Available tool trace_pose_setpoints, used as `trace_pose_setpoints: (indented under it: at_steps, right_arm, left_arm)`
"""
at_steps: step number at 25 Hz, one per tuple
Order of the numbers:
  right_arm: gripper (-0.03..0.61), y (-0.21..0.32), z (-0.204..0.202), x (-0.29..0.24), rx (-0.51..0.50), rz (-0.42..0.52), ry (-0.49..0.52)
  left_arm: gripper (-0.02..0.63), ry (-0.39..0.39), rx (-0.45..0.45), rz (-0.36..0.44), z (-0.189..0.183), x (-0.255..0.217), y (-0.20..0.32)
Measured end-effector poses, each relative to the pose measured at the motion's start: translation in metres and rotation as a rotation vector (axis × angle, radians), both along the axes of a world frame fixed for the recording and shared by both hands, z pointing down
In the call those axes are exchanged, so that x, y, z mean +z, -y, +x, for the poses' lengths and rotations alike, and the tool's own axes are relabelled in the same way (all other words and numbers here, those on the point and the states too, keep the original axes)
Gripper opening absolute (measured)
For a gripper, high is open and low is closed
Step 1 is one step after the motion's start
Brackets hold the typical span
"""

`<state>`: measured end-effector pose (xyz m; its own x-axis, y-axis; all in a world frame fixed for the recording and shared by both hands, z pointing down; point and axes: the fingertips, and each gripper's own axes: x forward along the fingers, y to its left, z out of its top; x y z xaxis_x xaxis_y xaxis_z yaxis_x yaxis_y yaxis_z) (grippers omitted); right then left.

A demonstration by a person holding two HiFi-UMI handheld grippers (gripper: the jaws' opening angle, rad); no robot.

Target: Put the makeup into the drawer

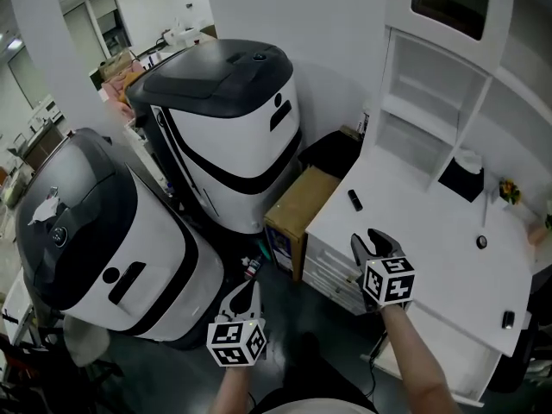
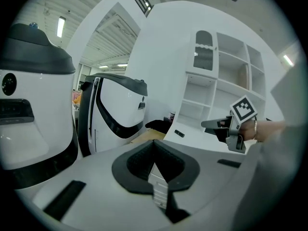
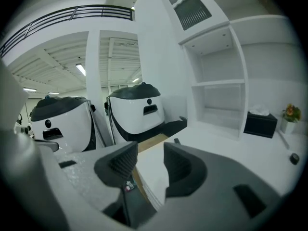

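A small black makeup stick (image 1: 354, 200) lies near the left end of the white desk (image 1: 431, 248); it also shows small in the left gripper view (image 2: 179, 133) and the right gripper view (image 3: 177, 141). The desk's white drawers (image 1: 321, 264) under that end look closed. My right gripper (image 1: 367, 240) hovers over the desk's front left corner, open with nothing between its pads (image 3: 150, 153). My left gripper (image 1: 249, 288) hangs lower, off the desk to the left over the dark floor, its jaws shut and empty (image 2: 155, 146). From the left gripper view the right gripper (image 2: 216, 125) shows ahead.
Two big white-and-black machines (image 1: 233, 119) (image 1: 95, 240) stand left of the desk, with a cardboard box (image 1: 297, 210) beside the drawers. A white shelf unit (image 1: 427, 110), a black tissue box (image 1: 461, 179), a small round item (image 1: 481, 241) and a black item (image 1: 508, 319) are on the desk.
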<state>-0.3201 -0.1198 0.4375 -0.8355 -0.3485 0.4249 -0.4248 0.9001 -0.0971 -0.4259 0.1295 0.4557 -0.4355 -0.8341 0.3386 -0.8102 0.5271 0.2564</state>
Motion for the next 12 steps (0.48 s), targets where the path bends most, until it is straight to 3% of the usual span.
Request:
trace_pose_setpoints:
  at_steps: [12]
  right_arm:
    - [0.153,0.069,-0.050,0.050,-0.023,0.019,-0.118]
  left_arm:
    - [0.003,-0.025,-0.032,-0.037,-0.039,0.015,0.043]
